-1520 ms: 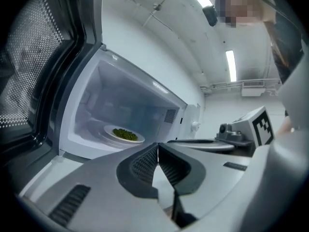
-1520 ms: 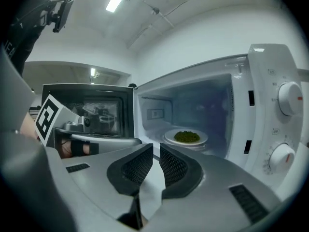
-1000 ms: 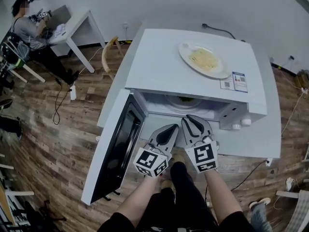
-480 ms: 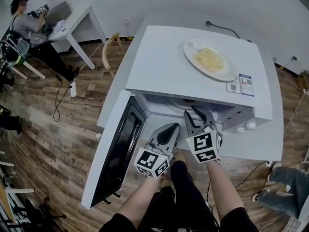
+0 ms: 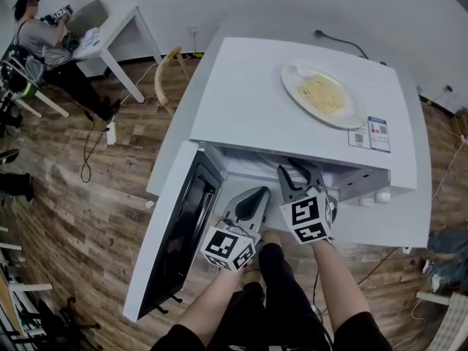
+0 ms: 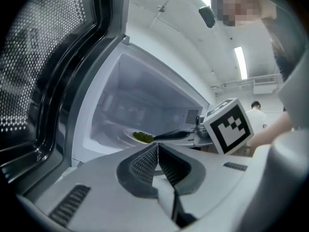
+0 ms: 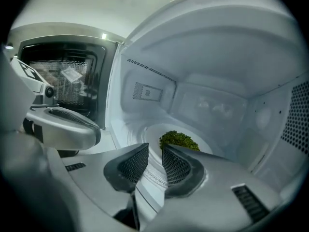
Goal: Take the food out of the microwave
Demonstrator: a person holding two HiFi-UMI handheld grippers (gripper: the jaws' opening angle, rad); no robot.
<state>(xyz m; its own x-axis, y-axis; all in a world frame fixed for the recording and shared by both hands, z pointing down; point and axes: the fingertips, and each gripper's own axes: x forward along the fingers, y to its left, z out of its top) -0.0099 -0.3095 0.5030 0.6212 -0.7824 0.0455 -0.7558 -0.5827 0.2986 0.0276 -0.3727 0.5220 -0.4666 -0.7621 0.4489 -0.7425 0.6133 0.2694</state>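
A white microwave (image 5: 256,101) stands with its door (image 5: 179,225) swung open to the left. Inside, a white plate of green food (image 7: 179,140) sits on the turntable, and the same green food (image 6: 141,137) shows in the left gripper view. My right gripper (image 5: 298,172) reaches into the cavity mouth. Its jaws stand a little apart with nothing pinched between them, and the plate's near rim lies just beyond its tips (image 7: 153,151). My left gripper (image 5: 252,199) is shut and empty (image 6: 157,148), held in front of the opening beside the door.
A plate of pasta (image 5: 323,93) rests on top of the microwave. The cavity's walls close in around the right gripper. A person (image 5: 36,28) sits at a white desk (image 5: 110,31) at the far left, with a wooden chair (image 5: 167,70) near the microwave's table.
My right gripper has pushed forward and down into the microwave's opening, nearer to the green food. My left gripper has stayed where it was, shut.
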